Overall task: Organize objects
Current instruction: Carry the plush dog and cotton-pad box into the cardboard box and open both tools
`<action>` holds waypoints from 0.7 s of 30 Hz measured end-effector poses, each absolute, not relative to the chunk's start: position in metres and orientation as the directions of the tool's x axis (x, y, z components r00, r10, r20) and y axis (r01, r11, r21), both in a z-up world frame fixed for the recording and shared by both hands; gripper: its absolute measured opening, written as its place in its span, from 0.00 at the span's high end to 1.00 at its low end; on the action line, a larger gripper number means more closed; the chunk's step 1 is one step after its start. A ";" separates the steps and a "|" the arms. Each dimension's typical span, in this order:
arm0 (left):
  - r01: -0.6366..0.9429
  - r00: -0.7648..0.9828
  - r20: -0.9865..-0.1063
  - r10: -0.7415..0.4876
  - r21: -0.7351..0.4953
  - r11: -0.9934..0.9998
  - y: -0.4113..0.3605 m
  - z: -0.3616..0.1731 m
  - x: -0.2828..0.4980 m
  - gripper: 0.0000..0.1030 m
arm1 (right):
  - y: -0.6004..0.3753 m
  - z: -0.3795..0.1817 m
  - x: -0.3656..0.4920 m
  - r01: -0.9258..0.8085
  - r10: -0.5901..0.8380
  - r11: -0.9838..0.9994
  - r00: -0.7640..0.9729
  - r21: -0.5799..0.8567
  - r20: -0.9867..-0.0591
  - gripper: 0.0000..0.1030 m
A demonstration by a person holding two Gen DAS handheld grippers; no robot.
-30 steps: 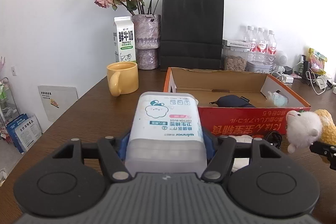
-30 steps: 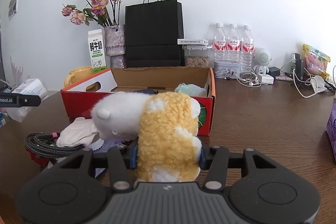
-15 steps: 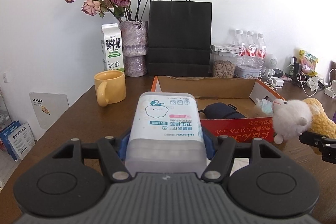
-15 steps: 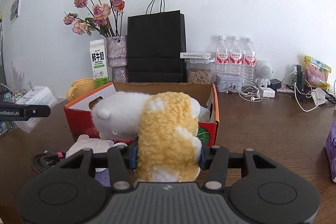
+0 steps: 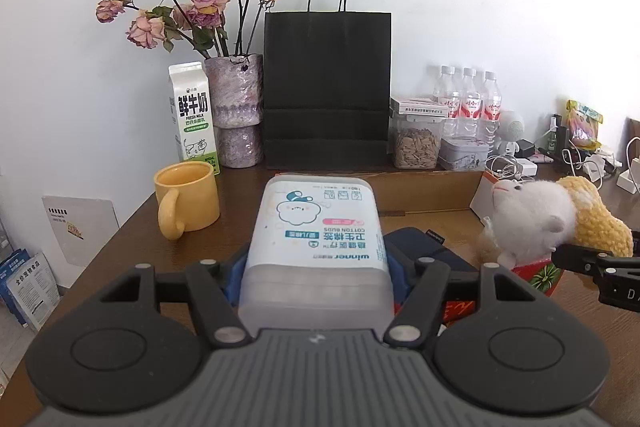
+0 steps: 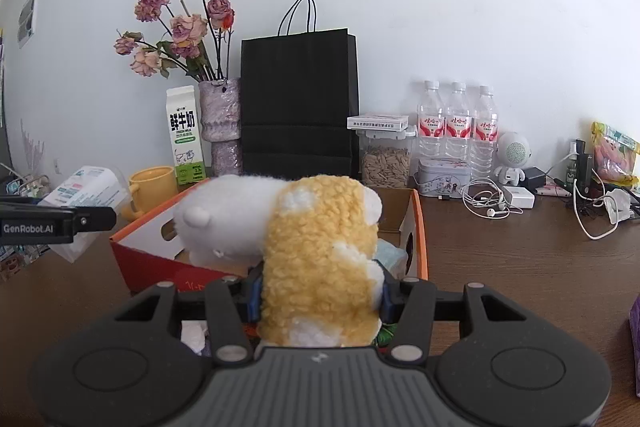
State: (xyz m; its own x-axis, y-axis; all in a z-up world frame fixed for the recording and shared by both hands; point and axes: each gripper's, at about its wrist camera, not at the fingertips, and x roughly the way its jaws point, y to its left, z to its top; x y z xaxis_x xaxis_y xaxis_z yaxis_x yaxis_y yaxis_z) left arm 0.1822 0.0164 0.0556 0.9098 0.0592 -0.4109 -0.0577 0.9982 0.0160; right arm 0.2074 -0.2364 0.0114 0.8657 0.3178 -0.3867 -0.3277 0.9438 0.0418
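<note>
Both grippers have advanced from short of the cardboard box (image 6: 416,223) to over its near edge.
Left gripper (image 5: 316,267) is clamped on the cotton bud box (image 5: 316,227), right gripper (image 6: 320,299) on the plush sheep (image 6: 316,255). Each item sits squarely between its fingers, above the box opening. Best: lower fully inside, clear of the walls and dark pouch (image 5: 416,243), then release.

The cotton bud box (image 5: 316,239) hides the cardboard box's (image 5: 432,187) near wall; a purple item (image 6: 635,343) is cut off.
</note>
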 end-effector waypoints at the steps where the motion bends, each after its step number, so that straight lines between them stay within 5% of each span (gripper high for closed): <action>1: -0.055 0.910 -0.411 0.057 0.016 0.998 0.016 0.056 0.186 0.36 | -0.236 0.013 0.212 -0.328 0.318 0.944 0.865 0.043 -0.388 0.52; 21: -0.047 0.906 -0.420 0.046 0.008 0.999 0.012 0.052 0.292 0.36 | -0.218 0.012 0.328 -0.317 0.302 0.948 0.850 0.039 -0.432 0.52</action>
State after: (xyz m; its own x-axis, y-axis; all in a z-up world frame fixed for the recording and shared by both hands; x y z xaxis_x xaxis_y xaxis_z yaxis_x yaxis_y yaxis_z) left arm 0.2917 0.0119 0.0519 0.9064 0.0463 -0.4198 -0.0471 0.9989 0.0085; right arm 0.3280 -0.2180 0.0125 0.8498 0.3023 -0.4318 -0.3170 0.9476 0.0394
